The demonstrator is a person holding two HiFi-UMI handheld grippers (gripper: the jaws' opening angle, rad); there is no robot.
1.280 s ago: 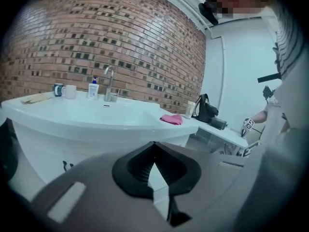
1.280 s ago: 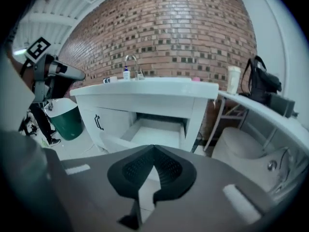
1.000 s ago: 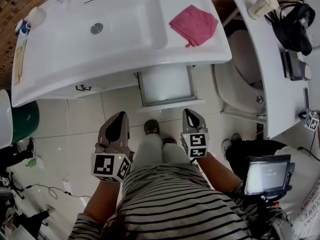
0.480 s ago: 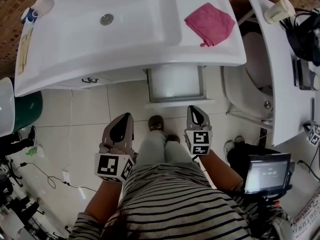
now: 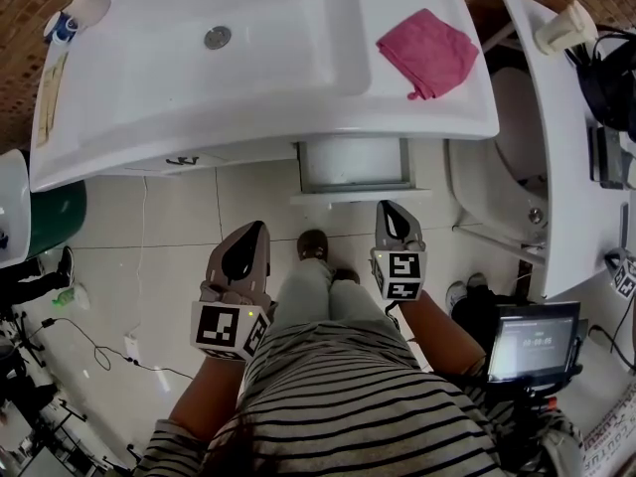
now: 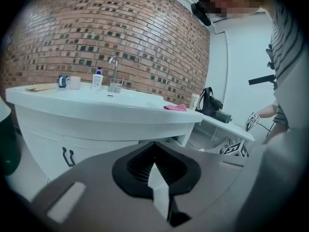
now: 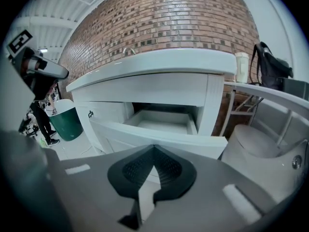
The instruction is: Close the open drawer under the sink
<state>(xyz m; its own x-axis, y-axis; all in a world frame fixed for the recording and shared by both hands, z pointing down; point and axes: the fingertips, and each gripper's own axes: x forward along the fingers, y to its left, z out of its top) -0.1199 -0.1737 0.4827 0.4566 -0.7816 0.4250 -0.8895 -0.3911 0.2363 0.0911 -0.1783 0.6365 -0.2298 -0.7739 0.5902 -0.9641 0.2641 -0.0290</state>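
- Drawer (image 7: 159, 135): open, pulled out under the sink (image 5: 268, 117), just ahead of the right gripper (image 5: 392, 213); front panel not touched.
- Right gripper: jaws together, empty.
- Left gripper (image 5: 250, 235): jaws together, empty; drawer lies ahead and to its right.
- Step in hand: approach.
- Next move, as judged: set the closed right gripper on the front panel and push straight in.

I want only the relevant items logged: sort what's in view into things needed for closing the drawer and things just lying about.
For the job: open drawer; left tongs and right tongs, both shut and empty.
Lying about: pink cloth, mug, soap bottle, black bag.
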